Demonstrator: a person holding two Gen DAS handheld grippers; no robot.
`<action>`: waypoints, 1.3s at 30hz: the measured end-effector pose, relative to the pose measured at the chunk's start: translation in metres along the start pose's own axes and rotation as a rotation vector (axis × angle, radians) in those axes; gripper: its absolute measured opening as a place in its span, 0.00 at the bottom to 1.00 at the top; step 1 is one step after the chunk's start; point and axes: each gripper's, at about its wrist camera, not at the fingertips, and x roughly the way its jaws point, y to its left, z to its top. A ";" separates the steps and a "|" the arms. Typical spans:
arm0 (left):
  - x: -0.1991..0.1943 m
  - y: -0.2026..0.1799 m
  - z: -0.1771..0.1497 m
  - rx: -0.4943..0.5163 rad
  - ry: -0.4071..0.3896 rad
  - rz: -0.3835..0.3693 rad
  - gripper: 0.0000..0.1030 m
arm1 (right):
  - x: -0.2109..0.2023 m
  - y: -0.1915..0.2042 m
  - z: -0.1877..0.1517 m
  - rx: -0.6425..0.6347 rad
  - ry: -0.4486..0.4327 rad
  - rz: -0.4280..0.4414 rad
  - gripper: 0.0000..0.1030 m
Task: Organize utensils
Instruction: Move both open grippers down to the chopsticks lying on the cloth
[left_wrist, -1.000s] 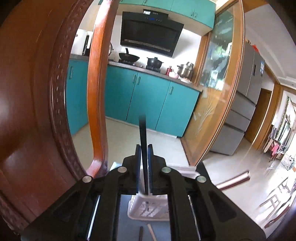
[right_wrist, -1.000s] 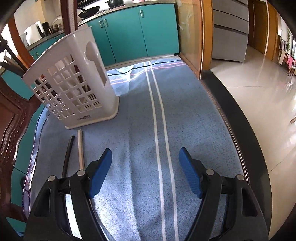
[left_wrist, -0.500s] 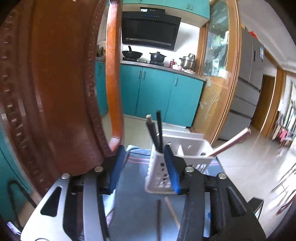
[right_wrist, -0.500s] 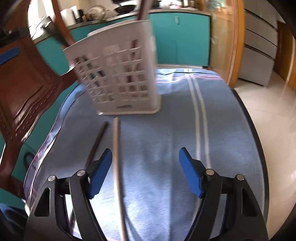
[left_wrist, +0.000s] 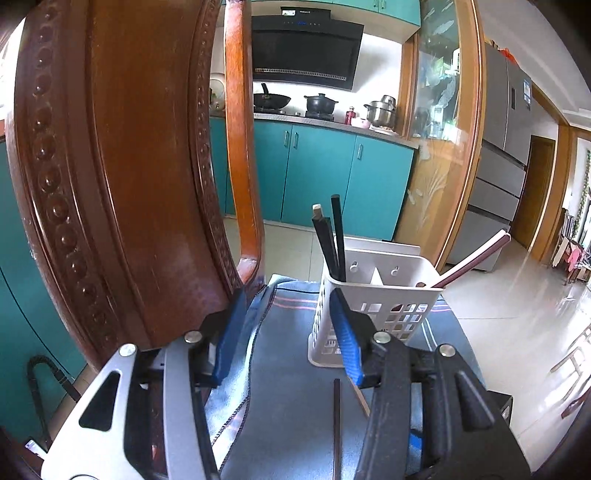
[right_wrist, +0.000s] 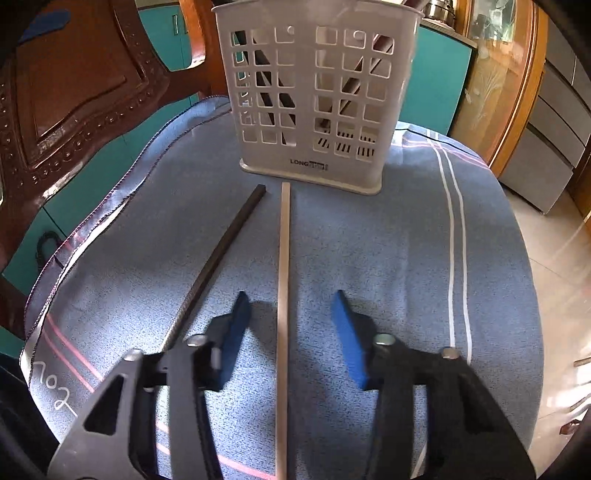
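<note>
A white slotted utensil basket (right_wrist: 314, 96) stands on a blue cloth (right_wrist: 369, 258); it also shows in the left wrist view (left_wrist: 380, 306). It holds dark chopsticks (left_wrist: 334, 240) in its left half and a reddish one (left_wrist: 476, 258) leaning right. A black chopstick (right_wrist: 218, 254) and a pale wooden chopstick (right_wrist: 283, 295) lie on the cloth before the basket. My right gripper (right_wrist: 291, 332) is open, low over the cloth, its jaws on either side of the pale chopstick. My left gripper (left_wrist: 284, 332) is open and empty, left of the basket.
A carved wooden chair back (left_wrist: 122, 184) stands close at the left of the cloth. Teal kitchen cabinets (left_wrist: 317, 177) and a grey fridge (left_wrist: 506, 147) are beyond. The table's edge drops to a tiled floor (left_wrist: 517, 314) at the right.
My left gripper let go of the black chopstick into the basket, opened and drew back. My right gripper swung left and came down around the pale chopstick.
</note>
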 end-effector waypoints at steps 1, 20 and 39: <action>0.000 0.000 -0.001 0.002 0.003 0.001 0.46 | 0.001 0.000 0.000 0.000 -0.001 0.001 0.26; 0.011 -0.015 -0.012 0.047 0.055 -0.014 0.54 | -0.010 -0.056 -0.003 0.255 0.009 0.032 0.08; 0.016 -0.017 -0.021 0.070 0.108 -0.012 0.61 | -0.007 -0.056 -0.002 0.275 0.013 0.043 0.40</action>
